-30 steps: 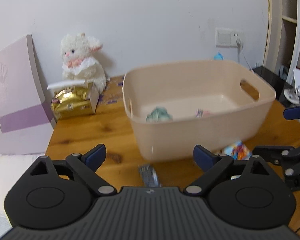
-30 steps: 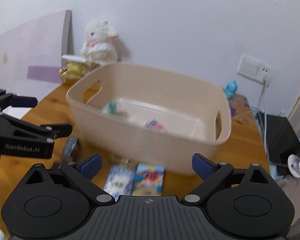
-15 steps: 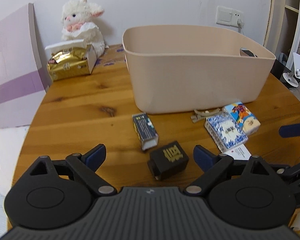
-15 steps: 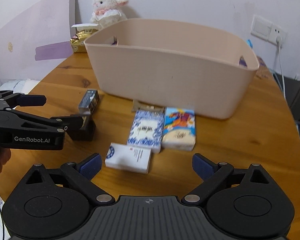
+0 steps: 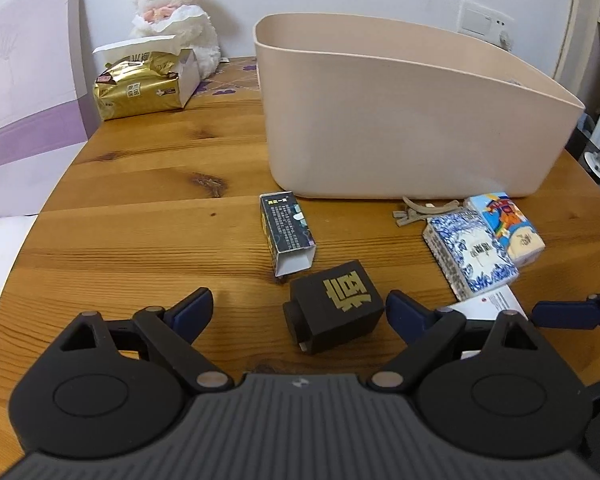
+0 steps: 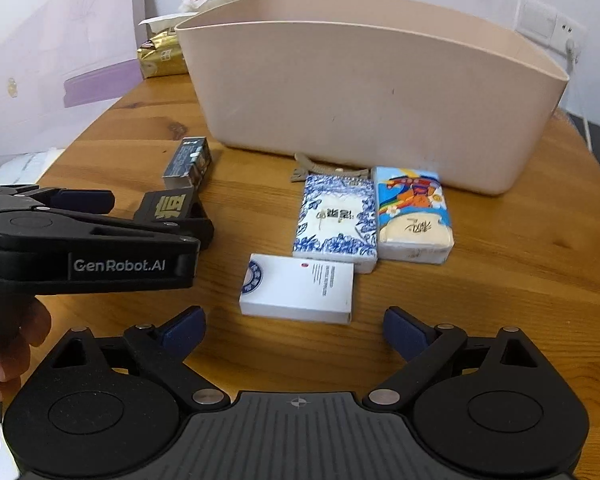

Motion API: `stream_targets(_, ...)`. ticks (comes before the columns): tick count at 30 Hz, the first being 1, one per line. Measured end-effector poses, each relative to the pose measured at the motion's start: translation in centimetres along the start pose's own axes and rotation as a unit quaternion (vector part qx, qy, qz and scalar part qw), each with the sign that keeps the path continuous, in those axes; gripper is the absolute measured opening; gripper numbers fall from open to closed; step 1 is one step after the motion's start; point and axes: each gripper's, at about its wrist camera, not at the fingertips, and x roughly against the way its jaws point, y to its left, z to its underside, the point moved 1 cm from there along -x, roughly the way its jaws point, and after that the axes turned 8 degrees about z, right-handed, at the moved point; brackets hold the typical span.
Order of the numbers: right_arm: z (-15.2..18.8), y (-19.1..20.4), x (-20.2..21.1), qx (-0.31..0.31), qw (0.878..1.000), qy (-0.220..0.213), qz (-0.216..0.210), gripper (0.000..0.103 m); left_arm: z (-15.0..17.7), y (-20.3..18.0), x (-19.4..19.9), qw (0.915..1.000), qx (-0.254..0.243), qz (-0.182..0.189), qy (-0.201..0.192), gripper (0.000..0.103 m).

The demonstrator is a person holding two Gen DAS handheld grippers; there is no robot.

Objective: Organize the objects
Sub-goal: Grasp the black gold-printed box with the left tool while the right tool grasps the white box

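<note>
A beige plastic bin (image 5: pixel 400 120) stands at the back of the wooden table (image 5: pixel 140 232). In front of it lie a dark printed box (image 5: pixel 286 232), a black box with a gold character (image 5: pixel 334 304), a blue-white tissue pack (image 5: pixel 470 256), a colourful tissue pack (image 5: pixel 508 226) and a white box (image 6: pixel 298 288). My left gripper (image 5: pixel 300 308) is open, low over the table, its jaws either side of the black box. My right gripper (image 6: pixel 292 330) is open just short of the white box. The black box (image 6: pixel 172 206) sits behind the left gripper's fingers (image 6: pixel 84 200) in the right wrist view.
A gold tissue package (image 5: pixel 140 84) and a white plush lamb (image 5: pixel 176 4) sit at the back left. A pink board (image 5: pixel 24 80) leans at the left. A tan hair clip (image 5: pixel 424 210) lies by the bin's base. The table edge curves round at left and right.
Both grippers have come down from above the bin to table level in front of it. The left now brackets the black box, the right faces the white box.
</note>
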Motion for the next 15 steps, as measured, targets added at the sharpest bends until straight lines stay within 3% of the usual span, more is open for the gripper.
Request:
stream_targets(2,0.0,0.0,0.1,-0.005,1.000,-0.006,0.000,0.086,0.1,0.1,-0.2,1.0000,0.000,0.003,0.006,0.070)
stream_targets(3,0.0,-0.1,0.1,-0.008,1.000,-0.010,0.002,0.082,0.1,0.2,-0.3,0.9999,0.000,0.004,0.012,0.065)
stream_targets(5,0.0,-0.3,0.3,-0.010,1.000,-0.019,0.009,0.058,0.2,0.1,-0.2,0.9999,-0.004,0.002,0.010,0.051)
stream_targets(15,0.4,-1.6,1.4,-0.015,1.000,-0.023,-0.011,0.056,0.5,0.0,1.7,0.9998,-0.015,0.008,0.009,0.051)
